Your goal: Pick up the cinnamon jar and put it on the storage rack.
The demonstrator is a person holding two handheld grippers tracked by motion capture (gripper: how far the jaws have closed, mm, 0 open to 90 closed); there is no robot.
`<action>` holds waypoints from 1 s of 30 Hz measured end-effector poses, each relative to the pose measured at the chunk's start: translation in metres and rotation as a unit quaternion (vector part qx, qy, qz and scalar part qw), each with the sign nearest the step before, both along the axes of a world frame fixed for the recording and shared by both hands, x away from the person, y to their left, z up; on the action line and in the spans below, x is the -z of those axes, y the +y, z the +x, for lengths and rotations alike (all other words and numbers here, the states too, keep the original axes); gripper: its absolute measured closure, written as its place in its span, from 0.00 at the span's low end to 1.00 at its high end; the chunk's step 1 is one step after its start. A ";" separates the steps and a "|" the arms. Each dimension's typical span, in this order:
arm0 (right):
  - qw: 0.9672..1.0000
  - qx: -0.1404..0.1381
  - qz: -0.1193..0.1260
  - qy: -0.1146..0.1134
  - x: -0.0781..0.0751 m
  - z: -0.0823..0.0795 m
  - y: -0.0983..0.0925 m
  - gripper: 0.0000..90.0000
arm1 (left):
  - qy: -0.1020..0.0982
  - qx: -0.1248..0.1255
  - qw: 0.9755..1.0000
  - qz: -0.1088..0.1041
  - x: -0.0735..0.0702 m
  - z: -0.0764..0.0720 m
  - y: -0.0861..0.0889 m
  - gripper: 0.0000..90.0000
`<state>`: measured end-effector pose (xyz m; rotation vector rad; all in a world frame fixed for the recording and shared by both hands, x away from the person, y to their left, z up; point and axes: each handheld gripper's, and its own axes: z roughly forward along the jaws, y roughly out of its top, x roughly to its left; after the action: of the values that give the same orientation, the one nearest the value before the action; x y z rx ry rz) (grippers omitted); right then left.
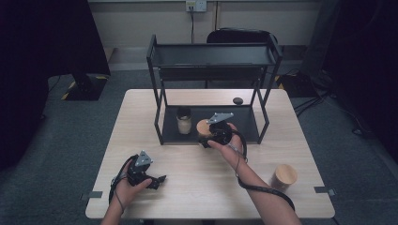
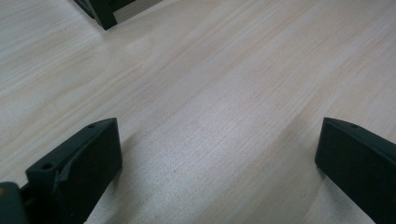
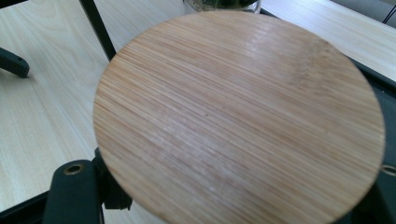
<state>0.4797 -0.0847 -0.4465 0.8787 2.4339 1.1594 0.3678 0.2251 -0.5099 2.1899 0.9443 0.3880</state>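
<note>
A jar with a round bamboo lid is at the front edge of the black rack's lower shelf. My right gripper is shut on it from the front, one of its fingers showing under the lid's rim. A glass jar with a black lid stands just to its left on the same shelf. At the near left of the table, my left gripper is open over bare wood, jaws wide apart with nothing between them.
The two-tier black rack stands at the back middle of the wooden table. A second bamboo-lidded jar is near the front right corner. A small dark object lies behind the rack. A rack foot is ahead of the left gripper.
</note>
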 end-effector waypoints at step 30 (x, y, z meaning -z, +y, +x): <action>1.000 0.018 -0.003 -0.006 -0.002 0.018 -0.003 0.28 | 0.000 0.000 1.000 0.000 0.000 0.000 0.000 0.00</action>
<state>0.4979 -0.0875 -0.4448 0.9083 2.4007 1.1408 0.3678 0.2251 -0.5099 2.1901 0.9443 0.3880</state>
